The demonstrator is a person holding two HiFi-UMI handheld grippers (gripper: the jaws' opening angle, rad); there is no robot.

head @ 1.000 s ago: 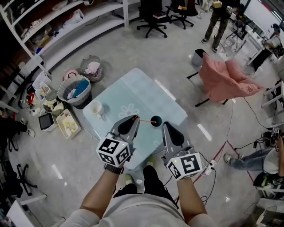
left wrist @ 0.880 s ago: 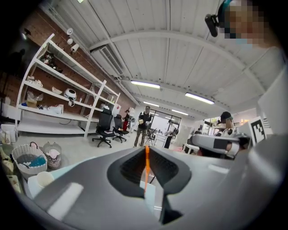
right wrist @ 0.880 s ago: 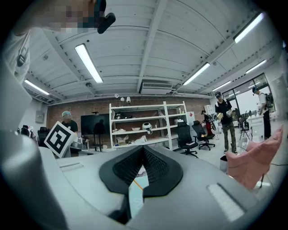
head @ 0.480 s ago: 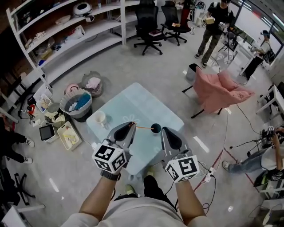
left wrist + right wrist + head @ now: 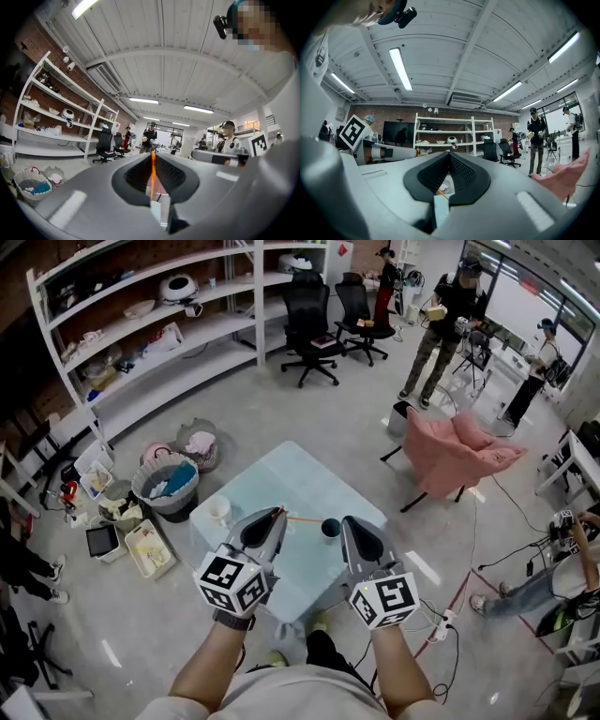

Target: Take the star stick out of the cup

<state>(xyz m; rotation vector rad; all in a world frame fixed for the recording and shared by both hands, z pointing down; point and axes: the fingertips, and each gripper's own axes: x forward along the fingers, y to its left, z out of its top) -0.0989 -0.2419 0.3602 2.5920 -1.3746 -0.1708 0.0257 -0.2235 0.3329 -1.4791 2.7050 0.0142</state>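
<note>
My left gripper (image 5: 277, 514) is shut on a thin orange stick (image 5: 302, 517). In the head view the stick runs right from the jaw tips to the rim of a small dark cup (image 5: 330, 528) on the pale blue table (image 5: 281, 476). I cannot tell whether its far end is inside the cup. In the left gripper view the stick (image 5: 153, 174) stands upright between the closed jaws of the left gripper (image 5: 153, 155). My right gripper (image 5: 353, 522) hangs just right of the cup, shut with nothing held. The right gripper (image 5: 449, 154) points level into the room.
A white mug (image 5: 220, 510) stands at the table's left corner. Baskets and bins (image 5: 165, 482) crowd the floor left of the table. A pink draped chair (image 5: 455, 457) is at the right. White shelving (image 5: 141, 320) lines the back, and people (image 5: 436, 324) stand far off.
The table and cup have shrunk and slid lower in the head view, with more of the room showing. Both grippers stay shut, and the stick stays in the left one.
</note>
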